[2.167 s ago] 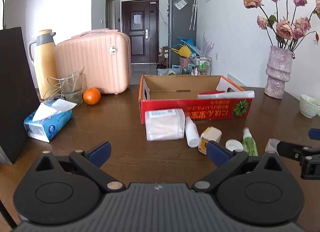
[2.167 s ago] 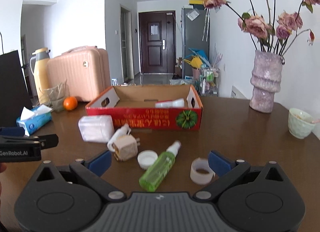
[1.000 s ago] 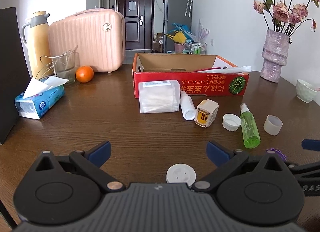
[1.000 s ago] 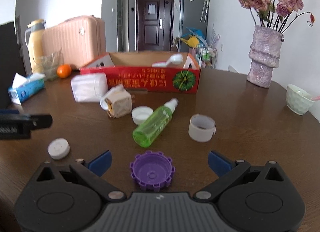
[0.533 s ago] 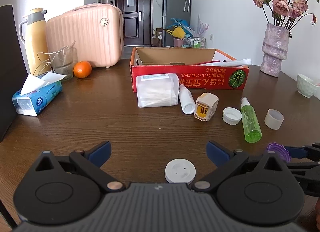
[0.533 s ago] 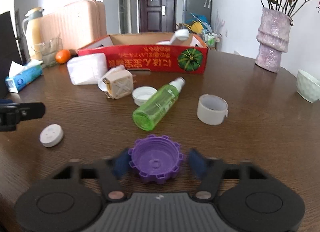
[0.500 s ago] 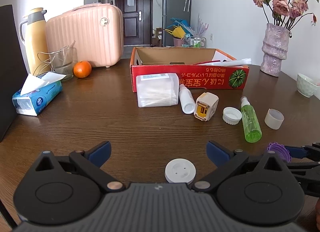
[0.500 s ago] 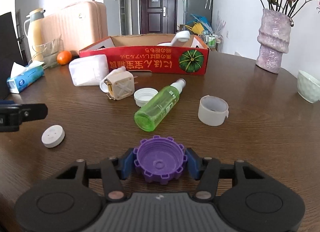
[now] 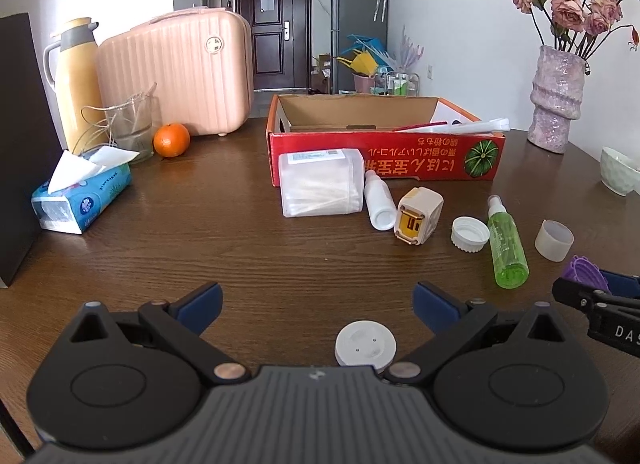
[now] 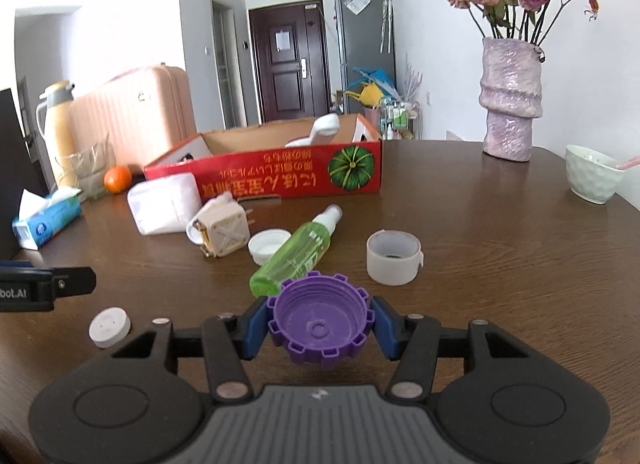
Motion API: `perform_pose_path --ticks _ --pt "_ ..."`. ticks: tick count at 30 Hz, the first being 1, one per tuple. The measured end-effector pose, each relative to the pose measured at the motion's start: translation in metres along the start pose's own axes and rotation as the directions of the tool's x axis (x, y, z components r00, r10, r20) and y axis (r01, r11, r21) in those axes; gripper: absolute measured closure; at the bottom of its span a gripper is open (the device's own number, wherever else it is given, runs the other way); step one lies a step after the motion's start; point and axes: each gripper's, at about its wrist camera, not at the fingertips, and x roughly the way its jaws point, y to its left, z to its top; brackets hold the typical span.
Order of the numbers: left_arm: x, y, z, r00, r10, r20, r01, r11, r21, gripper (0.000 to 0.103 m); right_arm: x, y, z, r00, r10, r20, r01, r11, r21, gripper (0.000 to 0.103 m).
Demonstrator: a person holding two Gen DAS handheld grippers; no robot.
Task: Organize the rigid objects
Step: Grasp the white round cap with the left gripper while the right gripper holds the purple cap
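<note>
My right gripper (image 10: 320,324) is shut on a purple toothed cap (image 10: 320,320), tilted and lifted a little off the brown table (image 10: 500,264). From the left wrist view the same purple cap (image 9: 582,270) shows at the right edge in the right gripper (image 9: 588,284). My left gripper (image 9: 316,300) stands open, and a small white round disc (image 9: 365,346) lies on the table between its fingers, untouched. The red cardboard box (image 9: 384,143) sits open at the back. A green spray bottle (image 10: 296,252), a white lid (image 10: 266,246), a tape roll (image 10: 394,262) and a beige plug adapter (image 10: 222,236) lie in front of it.
A clear cotton-swab box (image 9: 320,183) and a white bottle (image 9: 378,203) lie against the red box. At the left stand a tissue pack (image 9: 80,195), an orange (image 9: 171,139), a glass jug (image 9: 128,131), a yellow thermos (image 9: 76,79) and a pink case (image 9: 180,71). A vase (image 10: 510,99) and a bowl (image 10: 592,177) stand right.
My right gripper has closed from wide open onto the purple cap and raised it, tilting it up off the table. The left gripper and the white disc have stayed where they were.
</note>
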Motion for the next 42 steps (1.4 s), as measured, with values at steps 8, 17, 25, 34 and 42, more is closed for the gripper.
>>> perform_pose_path --ticks 8,17,25,34,42 --pt "0.002 -0.011 -0.003 1.000 -0.006 -0.030 0.007 0.999 0.032 0.000 -0.008 -0.005 0.000 0.999 0.000 0.042 -0.001 1.000 0.027 0.049" --pt "0.018 -0.019 -0.014 0.996 -0.010 -0.090 0.014 0.999 0.042 0.000 -0.008 -0.003 -0.001 0.999 0.007 0.044 -0.008 1.000 0.022 0.049" --pt "0.025 -0.028 -0.023 0.993 -0.024 -0.119 0.033 0.996 0.078 0.012 -0.007 -0.002 -0.002 0.999 0.005 0.040 -0.006 1.000 0.018 0.049" --pt "0.033 -0.021 -0.022 0.986 -0.060 -0.156 0.067 0.997 0.041 0.036 -0.006 0.000 -0.003 0.999 0.003 0.033 -0.003 1.000 0.012 0.049" --pt "0.029 -0.022 -0.022 0.986 -0.094 -0.140 0.102 0.993 0.051 0.062 -0.004 0.000 -0.003 1.000 0.001 0.027 -0.001 1.000 0.006 0.049"
